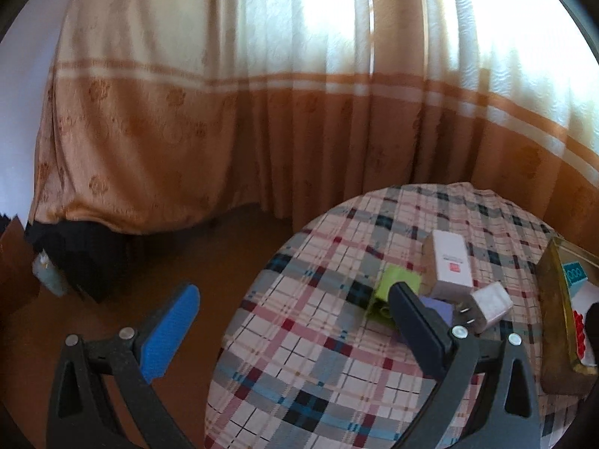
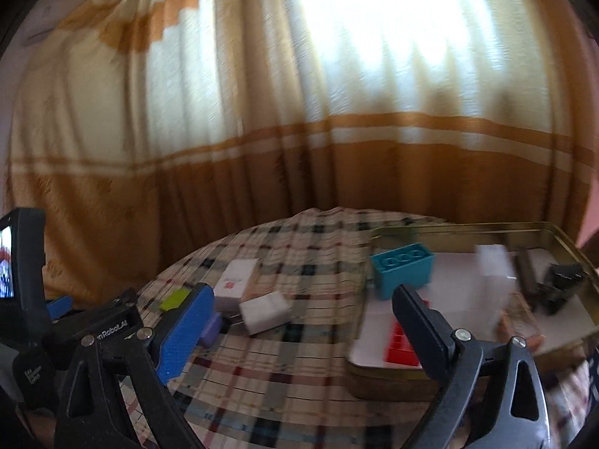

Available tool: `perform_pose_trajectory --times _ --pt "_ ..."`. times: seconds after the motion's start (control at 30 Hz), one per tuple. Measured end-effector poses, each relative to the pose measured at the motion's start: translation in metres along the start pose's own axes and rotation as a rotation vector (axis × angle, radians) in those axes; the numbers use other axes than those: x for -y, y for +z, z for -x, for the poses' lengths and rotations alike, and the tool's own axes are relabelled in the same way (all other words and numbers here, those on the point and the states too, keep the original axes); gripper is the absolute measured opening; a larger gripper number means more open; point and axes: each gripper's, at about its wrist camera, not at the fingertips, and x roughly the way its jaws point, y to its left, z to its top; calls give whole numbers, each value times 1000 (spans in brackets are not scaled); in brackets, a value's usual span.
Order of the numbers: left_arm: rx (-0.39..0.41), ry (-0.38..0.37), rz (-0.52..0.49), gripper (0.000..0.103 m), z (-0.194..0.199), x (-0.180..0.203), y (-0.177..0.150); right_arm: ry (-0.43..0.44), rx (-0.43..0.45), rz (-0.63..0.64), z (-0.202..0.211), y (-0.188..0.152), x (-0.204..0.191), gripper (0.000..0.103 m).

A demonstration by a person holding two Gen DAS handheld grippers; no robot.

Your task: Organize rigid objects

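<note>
On the plaid tablecloth lies a cluster: a white box with a red logo, a white plug charger, a green block and a purple block. My left gripper hangs open just before them, empty. The right wrist view shows the same white box, charger, green block and purple block. My right gripper is open and empty, between the cluster and a gold tin tray. The tray holds a teal brick, a red brick, a blurred white box and dark pieces.
An orange and cream curtain hangs behind the round table. The tray sits at the table's right side. Brown floor and a cloth-draped bed lie to the left. The left tool's black housing stands close beside my right gripper.
</note>
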Motion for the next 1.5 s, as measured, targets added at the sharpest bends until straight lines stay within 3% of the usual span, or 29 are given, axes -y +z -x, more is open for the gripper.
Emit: perform_pose_trajectory --times 0.17,0.63,0.83,0.93,1.17,1.33,1.5 --pt "-35 3 21 102 -7 -2 -1 59 -123 63 -37 -3 -17 72" --pt "-64 -6 34 102 -10 -7 -2 58 -357 156 -117 -6 -42 71" --pt "-85 -7 42 102 -15 -8 -2 61 -470 89 -148 -11 -31 71" --pt "-95 -6 42 102 -17 -8 -2 43 -480 162 -152 -13 -41 70" --pt "-103 -2 39 102 -19 -7 -2 80 -471 164 -133 -16 -40 66" --pt "-66 -76 16 102 -12 -3 -1 147 -320 133 -85 -15 -34 66" --pt "-27 -149 -69 102 -15 16 9 105 -166 67 -39 -11 -16 66"
